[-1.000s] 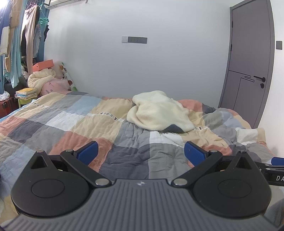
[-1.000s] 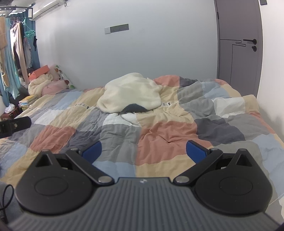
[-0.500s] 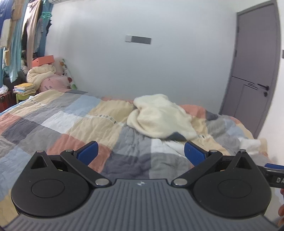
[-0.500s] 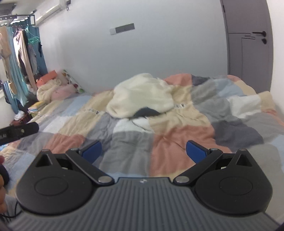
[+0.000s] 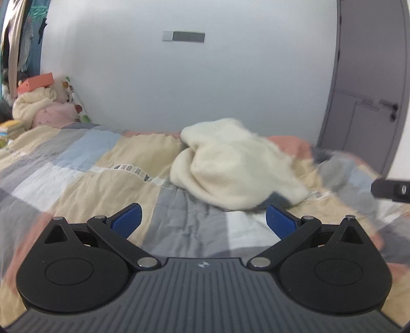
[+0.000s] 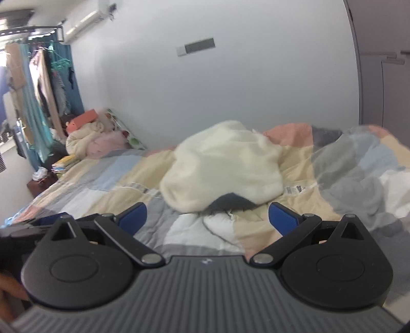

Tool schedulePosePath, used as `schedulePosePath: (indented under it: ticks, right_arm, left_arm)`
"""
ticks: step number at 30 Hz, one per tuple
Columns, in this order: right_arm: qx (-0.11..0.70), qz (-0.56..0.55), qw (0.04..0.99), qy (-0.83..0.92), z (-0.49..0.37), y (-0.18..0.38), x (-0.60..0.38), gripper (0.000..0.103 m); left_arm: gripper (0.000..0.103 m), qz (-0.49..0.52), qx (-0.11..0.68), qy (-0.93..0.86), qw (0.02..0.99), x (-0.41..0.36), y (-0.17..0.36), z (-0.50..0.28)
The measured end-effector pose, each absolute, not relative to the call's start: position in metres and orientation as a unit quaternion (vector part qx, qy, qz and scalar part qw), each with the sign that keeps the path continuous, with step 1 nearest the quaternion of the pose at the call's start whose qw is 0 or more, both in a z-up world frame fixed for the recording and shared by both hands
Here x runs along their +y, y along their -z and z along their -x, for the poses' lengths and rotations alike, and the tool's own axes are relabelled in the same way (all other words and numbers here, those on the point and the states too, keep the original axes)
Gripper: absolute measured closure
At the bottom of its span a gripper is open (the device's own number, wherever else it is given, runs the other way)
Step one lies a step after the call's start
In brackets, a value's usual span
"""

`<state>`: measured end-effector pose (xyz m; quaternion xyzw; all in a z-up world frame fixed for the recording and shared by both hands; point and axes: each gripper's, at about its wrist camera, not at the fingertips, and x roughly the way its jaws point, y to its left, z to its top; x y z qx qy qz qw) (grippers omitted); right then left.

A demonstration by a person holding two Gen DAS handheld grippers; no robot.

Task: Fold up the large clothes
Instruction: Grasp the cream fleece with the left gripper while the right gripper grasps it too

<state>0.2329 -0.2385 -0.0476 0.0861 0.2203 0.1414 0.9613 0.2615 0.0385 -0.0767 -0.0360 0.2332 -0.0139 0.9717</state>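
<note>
on the patchwork bed, both grippers, left and right, jaws apart, have closed in on the crumpled cream garment; grasping comes next.

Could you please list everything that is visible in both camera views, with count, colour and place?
Fluffy cream garment: one, cream with a dark part at its near edge, crumpled on the bed.
Patchwork quilt: one, beige, grey, blue and salmon, covering the bed.
Bundle of bedding: one, cream and pink, far left corner.
Orange box: one, on top of that bundle.
Hanging clothes: several, mixed colours, left wall.
Grey door: one, right side.
Air conditioner: one, white, upper left.
Left gripper: open, blue pads.
Right gripper: open, blue pads.
</note>
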Motion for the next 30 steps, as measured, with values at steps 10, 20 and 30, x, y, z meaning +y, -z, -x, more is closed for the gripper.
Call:
schedulePosePath:
  ticks: [10, 20, 30]
  right_arm:
    - [0.278, -0.142, 0.944, -0.103, -0.362, 0.130, -0.259, 0.025]
    - [0.314, -0.191, 0.926, -0.092, -0.468, 0.192, -0.279, 0.031]
    - [0.274, -0.290, 0.909, -0.122, -0.481, 0.169, -0.292, 0.085]
  left_arm:
    - [0.000, 0.117, 0.264, 0.043, 0.956, 0.048, 0.134, -0.408]
    - [0.012, 0.136, 0.315, 0.030, 0.939, 0.082, 0.189, -0.530]
    - [0.053, 0.279, 0.353, 0.082, 0.889, 0.105, 0.206, -0.573]
